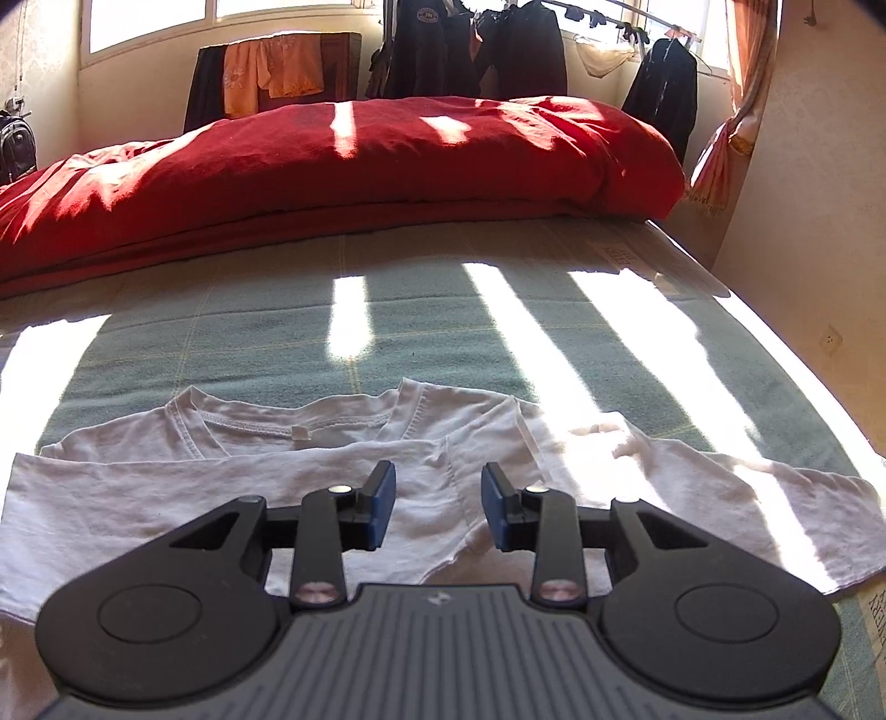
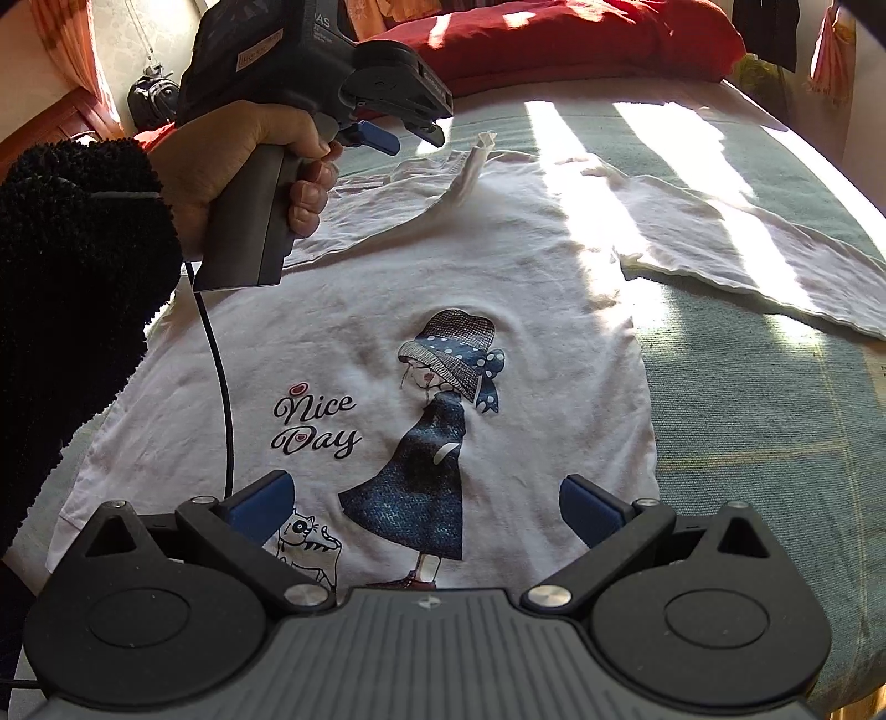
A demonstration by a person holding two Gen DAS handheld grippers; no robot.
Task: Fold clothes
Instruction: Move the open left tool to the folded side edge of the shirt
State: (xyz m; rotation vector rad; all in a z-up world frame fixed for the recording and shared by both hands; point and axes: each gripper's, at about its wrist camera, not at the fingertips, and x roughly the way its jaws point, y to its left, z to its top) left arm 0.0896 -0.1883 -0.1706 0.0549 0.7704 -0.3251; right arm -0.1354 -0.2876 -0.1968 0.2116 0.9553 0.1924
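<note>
White shirt flat on bed; left gripper, right gripper agape, empty. Pinch sleeve edge, fold inward flat.

The left gripper is hovering over a white shirt, jaws apart with nothing between them. The shirt is lying on a green bedspread striped with sunlight; a red duvet is lying beyond.

Harsh window sunlight, blown-out stripes across bed, fisheye-bent edges.
</note>
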